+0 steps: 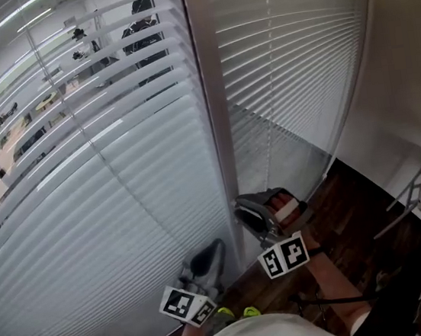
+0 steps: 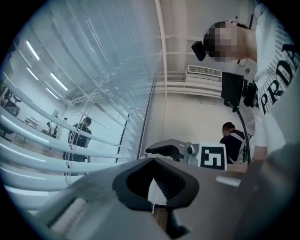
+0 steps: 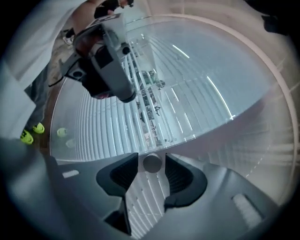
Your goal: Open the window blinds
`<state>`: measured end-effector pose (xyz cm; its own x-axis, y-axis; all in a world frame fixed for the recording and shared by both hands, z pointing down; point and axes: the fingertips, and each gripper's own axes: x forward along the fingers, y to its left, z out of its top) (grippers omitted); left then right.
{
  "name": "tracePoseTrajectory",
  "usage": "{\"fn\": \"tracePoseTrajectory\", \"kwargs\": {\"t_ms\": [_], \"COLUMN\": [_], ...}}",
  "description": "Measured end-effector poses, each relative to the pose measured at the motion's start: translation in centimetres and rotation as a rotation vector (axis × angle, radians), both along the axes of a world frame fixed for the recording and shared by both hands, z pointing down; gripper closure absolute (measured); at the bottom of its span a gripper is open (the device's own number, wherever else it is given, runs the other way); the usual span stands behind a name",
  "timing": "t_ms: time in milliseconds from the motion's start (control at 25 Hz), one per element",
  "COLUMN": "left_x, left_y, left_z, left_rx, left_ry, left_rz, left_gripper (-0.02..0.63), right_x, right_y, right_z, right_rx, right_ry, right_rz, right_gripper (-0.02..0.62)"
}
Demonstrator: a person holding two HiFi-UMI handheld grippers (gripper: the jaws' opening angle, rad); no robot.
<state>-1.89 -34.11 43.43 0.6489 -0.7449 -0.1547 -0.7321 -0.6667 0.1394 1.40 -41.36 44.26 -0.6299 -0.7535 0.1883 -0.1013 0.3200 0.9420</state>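
White slats cover both panes. The window blinds (image 1: 118,222) on the left are tilted partway open near the top, enough to show the room beyond. Lower down, and across the right-hand pane, they lie shut, so I'd call the job only part done.

The right gripper (image 1: 249,214) sits low beside the upright frame (image 1: 218,124) between the panes. Its jaws are apart, and a small round grey tilt wand (image 3: 151,163) (my guess at what it is) stands between the pads with a sliver of light on either side, not pinched. The left gripper (image 1: 209,259) waits just beside and below it, tips together on nothing I can make out.

Twisting the wand looks like the step in hand. To do it well, I'd close both ribbed pads squarely on the wand, firmly enough that it can't spin in the grip. Then I'd roll the wrist about the wand's own line, without tugging down or sideways. Short turns with a fresh grip each time would suit, with an eye on the lower slats.
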Motion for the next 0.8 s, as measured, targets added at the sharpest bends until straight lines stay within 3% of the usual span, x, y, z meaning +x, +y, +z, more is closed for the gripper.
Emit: {"fn": "tracePoseTrajectory", "kwargs": {"t_ms": [160,400,800], "left_x": [-0.2,-0.4,-0.6], "left_y": [0.2,0.4,0.5], "left_z": [0.1,0.1,0.2], "left_rx": [-0.006,-0.011,-0.017], "left_ry": [0.006,-0.003,-0.009], "left_rz": [0.0,-0.006,-0.01], "left_gripper": [0.615,0.615,0.615], "right_x": [0.1,-0.2,-0.2], "right_y": [-0.6,-1.1,-1.2], "right_z": [0.3,0.3,0.0], "right_rx": [0.09,0.131,0.073], "right_ry": [0.064,0.083,-0.047], "right_rz": [0.018,0.015,0.031], "right_gripper": [0.462,0.469,0.471]}}
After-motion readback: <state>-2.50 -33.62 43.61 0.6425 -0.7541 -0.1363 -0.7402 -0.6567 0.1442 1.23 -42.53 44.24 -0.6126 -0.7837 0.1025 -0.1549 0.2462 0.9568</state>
